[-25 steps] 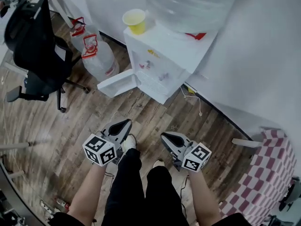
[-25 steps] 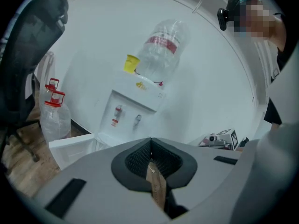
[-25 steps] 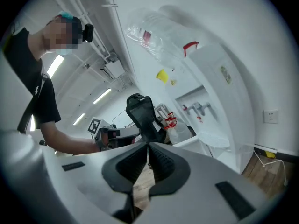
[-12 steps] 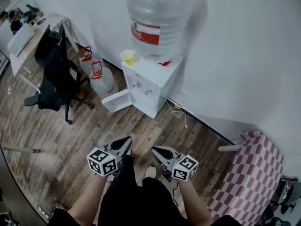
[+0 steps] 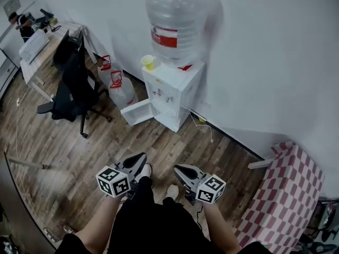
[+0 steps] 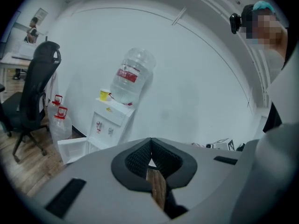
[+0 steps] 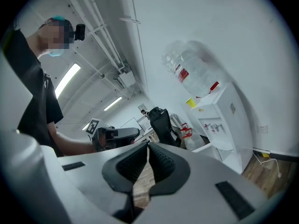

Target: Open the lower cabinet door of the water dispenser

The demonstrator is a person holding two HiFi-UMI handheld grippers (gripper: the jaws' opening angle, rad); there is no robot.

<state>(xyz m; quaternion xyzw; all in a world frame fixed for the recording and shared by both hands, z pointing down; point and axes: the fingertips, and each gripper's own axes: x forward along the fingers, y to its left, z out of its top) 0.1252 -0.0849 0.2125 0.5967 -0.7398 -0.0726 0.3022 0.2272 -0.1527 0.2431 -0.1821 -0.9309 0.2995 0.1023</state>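
Water dispenser point(image 5: 175, 89) stands at the wood floor's point(image 5: 69, 142) far edge, against the white wall point(image 5: 265, 62). Its lower cabinet door point(image 5: 136, 112) is open, swung out leftward. Left gripper point(image 5: 141, 157) and right gripper point(image 5: 178, 169) are well apart from it, jaws pressed together, empty.

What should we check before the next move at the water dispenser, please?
1. Lower cabinet door swung open: ok.
2. Left gripper shut, nothing between its jaws: ok.
3. Right gripper shut, nothing between its jaws: ok.
4. Yellow cup upright on top of the water dispenser: ok.
5. Grippers close to the door: not ok, both are far back from it.
6. Cabinet contents: cannot tell.
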